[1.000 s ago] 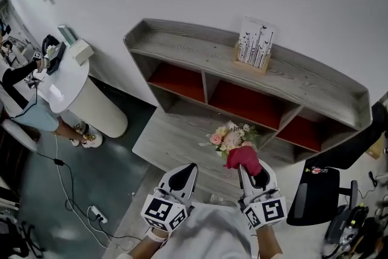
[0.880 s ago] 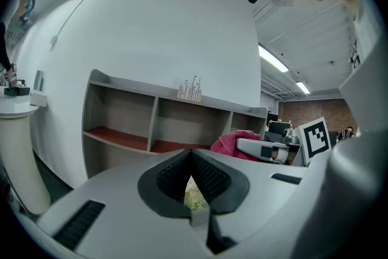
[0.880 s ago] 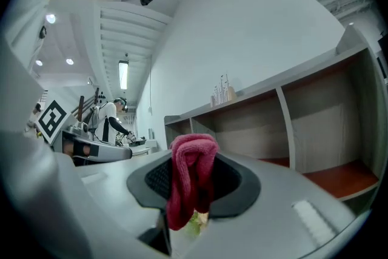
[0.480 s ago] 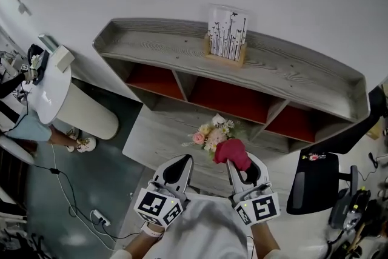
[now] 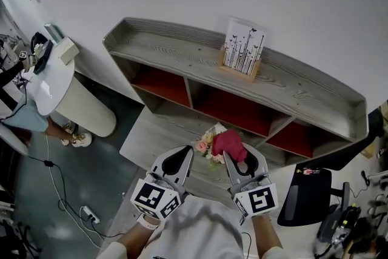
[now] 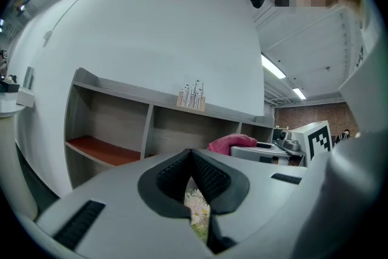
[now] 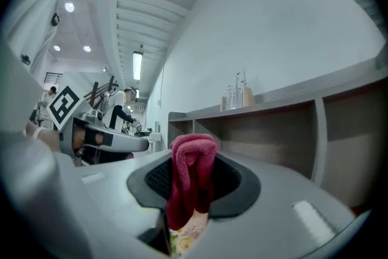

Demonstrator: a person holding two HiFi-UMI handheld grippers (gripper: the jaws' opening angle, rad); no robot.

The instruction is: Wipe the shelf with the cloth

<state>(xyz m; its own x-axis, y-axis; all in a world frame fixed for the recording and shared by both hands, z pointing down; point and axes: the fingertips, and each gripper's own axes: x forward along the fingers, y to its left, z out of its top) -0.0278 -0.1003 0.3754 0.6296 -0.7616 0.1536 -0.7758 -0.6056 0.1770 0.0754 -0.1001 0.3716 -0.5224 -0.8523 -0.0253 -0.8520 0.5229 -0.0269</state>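
Note:
A grey wooden shelf (image 5: 194,53) with red-floored compartments stands against the white wall, also in the left gripper view (image 6: 121,124) and the right gripper view (image 7: 291,118). My right gripper (image 5: 237,151) is shut on a bunched red cloth (image 5: 229,143), which stands up between the jaws (image 7: 191,179). My left gripper (image 5: 180,158) is shut with nothing in it (image 6: 193,176). Both hover over the low grey table (image 5: 157,136) in front of the shelf. From the left gripper view the cloth (image 6: 230,142) shows at the right.
A card stand with black stem prints (image 5: 244,48) sits on the shelf top. A bouquet of pink and white flowers (image 5: 206,144) lies on the low table below the grippers. A white round table (image 5: 57,79) stands left, a black chair (image 5: 309,194) right.
The view shifted left, then back right. Both grippers stayed close together, the right one still holding the cloth, which now covers more of the flowers.

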